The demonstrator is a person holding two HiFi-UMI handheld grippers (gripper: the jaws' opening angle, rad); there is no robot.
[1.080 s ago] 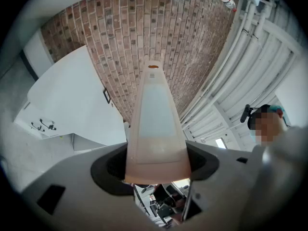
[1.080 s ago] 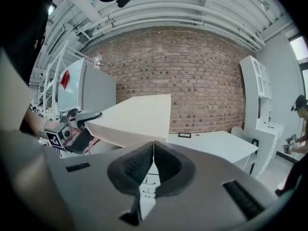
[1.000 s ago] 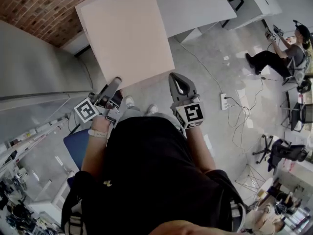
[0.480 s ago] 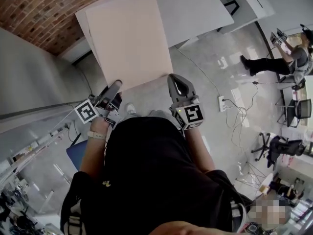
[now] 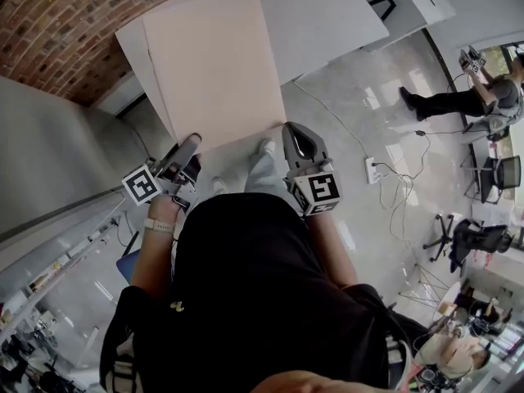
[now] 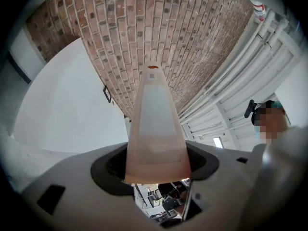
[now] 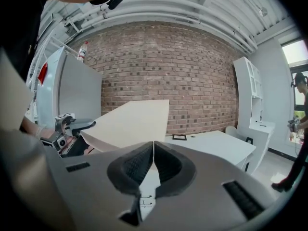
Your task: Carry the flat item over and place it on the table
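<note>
the person is carrying the board [image 5: 214, 64] toward the white table [image 5: 327, 15] lying at twelve o'clock. the left gripper [image 5: 190, 144] is clamping the board's near edge at the seven o'clock corner, and the right gripper [image 5: 295, 133] is pinching the same edge at five o'clock, its jaws nearly together on the thin sheet. the board is hanging in the air, its far end overlapping the table in the head view. the carrying looks mostly done; lowering and letting go are yet to come.
</note>
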